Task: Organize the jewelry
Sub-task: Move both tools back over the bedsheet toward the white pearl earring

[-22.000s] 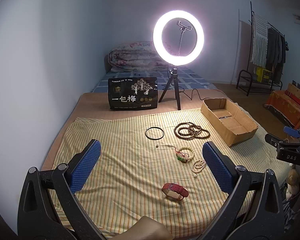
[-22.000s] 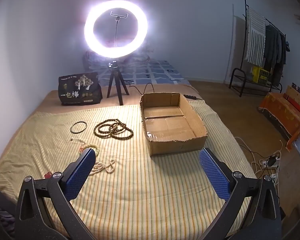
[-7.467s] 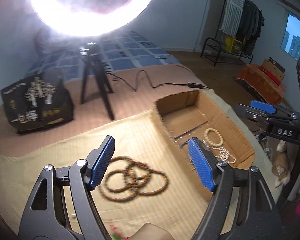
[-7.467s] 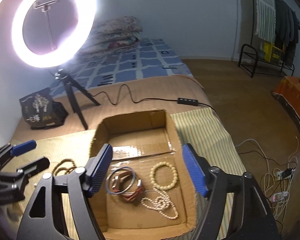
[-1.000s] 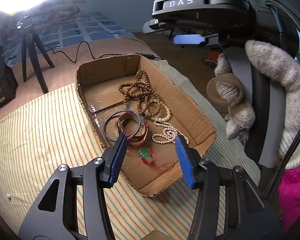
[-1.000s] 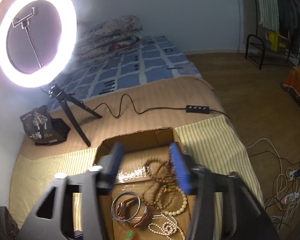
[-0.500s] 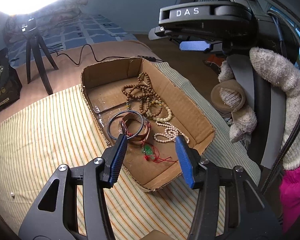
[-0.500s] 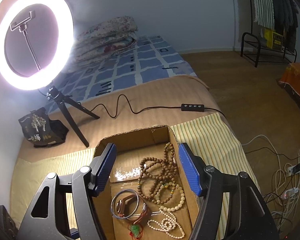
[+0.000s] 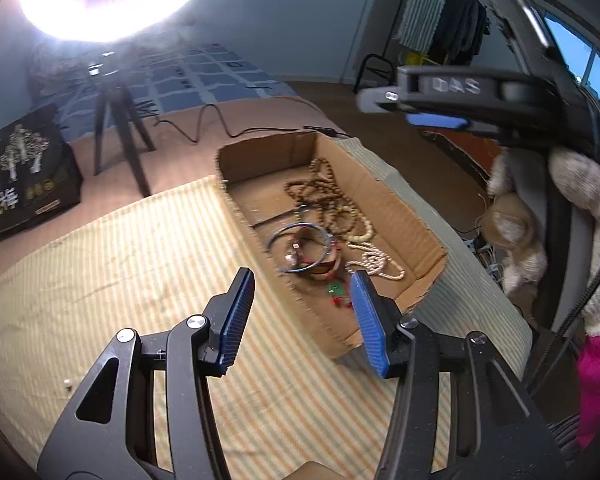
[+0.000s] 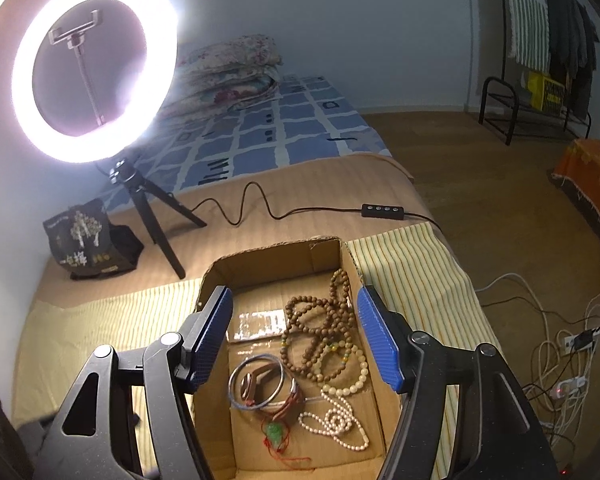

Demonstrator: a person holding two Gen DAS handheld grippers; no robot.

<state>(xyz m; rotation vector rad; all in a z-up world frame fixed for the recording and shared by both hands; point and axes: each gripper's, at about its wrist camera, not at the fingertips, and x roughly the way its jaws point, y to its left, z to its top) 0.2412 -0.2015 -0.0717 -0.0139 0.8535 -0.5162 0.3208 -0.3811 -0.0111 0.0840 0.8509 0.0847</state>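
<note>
Both grippers are spread wide with nothing between the pads: the left gripper (image 9: 298, 312) hangs over the near edge of the cardboard box (image 10: 216, 280), the right gripper (image 10: 296, 334) straight above it. All the jewelry sits inside: brown bead strand (image 10: 320, 332), pearl strand (image 10: 336, 420), metal bangle (image 10: 256, 380), green pendant (image 10: 274, 436). 1 tiny speck (image 9: 66, 383) lies on the striped cloth (image 9: 120, 264), maybe a stray bead, too small to tell. I'd check that, then back both grippers off slow without snagging anything.

Matt brown corrugated cardboard box (image 10: 374, 276) holds dull brown wooden bead strands (image 10: 320, 330), a glossy white pearl string (image 10: 336, 420), a shiny metal bangle (image 10: 256, 384).
</note>
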